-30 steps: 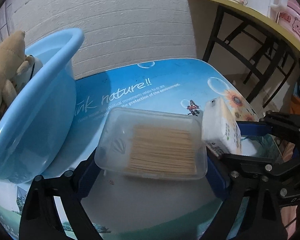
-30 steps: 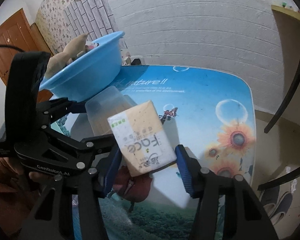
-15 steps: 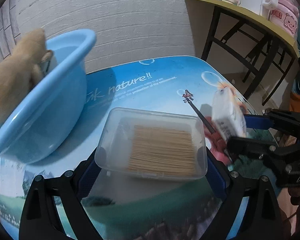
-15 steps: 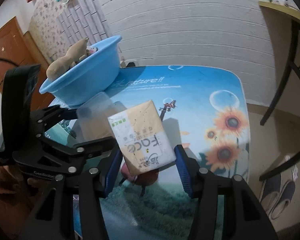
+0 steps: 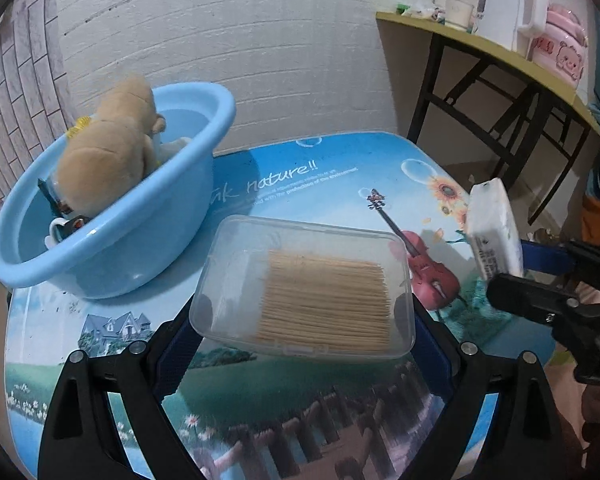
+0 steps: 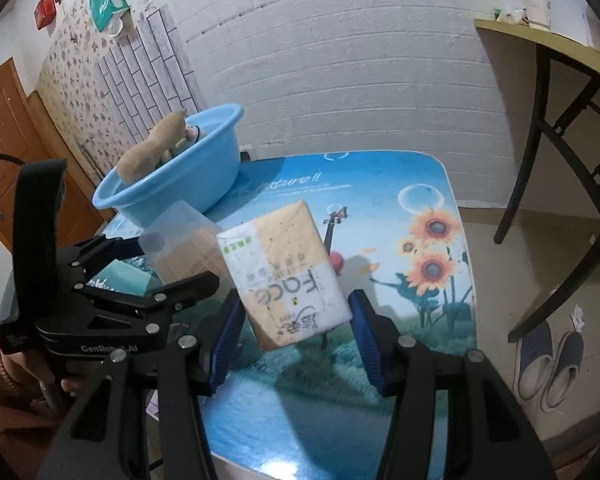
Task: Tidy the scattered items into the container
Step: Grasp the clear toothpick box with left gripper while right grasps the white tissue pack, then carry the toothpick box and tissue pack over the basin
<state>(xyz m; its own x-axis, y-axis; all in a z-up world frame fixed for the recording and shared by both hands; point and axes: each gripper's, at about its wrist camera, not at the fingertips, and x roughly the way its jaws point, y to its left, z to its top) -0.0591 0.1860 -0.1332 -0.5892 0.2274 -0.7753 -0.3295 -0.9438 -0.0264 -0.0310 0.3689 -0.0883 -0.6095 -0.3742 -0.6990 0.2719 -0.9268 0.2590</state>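
While both carried things hang above it: the bench, a rounded top printed with a blue sky, sunflowers and a red violin, shows no loose items on the part in view.
Container: the round light-blue plastic basin stands at the bench's far left corner by the white brick wall, already holding a tan plush toy and a few small bits I cannot name (one looks like a white cup).
Left load: the clear rectangular plastic box of wooden toothpicks is lifted off the bench, lying roughly level, near the basin's rim but not over it.
Left gripper: its jaws stand wide, blue pads pressing the box's two short ends.
Right load: the white-and-tan soft pack of tissues marked "Face" is also off the bench, tilted, just beside the toothpick box on its right.
Right gripper: its jaws are at a middling spread, clamped on the pack's lower sides.
Step in hand: carrying, I judge; both items picked up, neither yet above the basin.
Next move: swing each load leftward over the rim, clear of the plush toy, then lower and let go (the left box first, since it is nearer and would otherwise block the right one).
Care needed: the basin is crowded, so the wide box probably needs the open side near the front rim.
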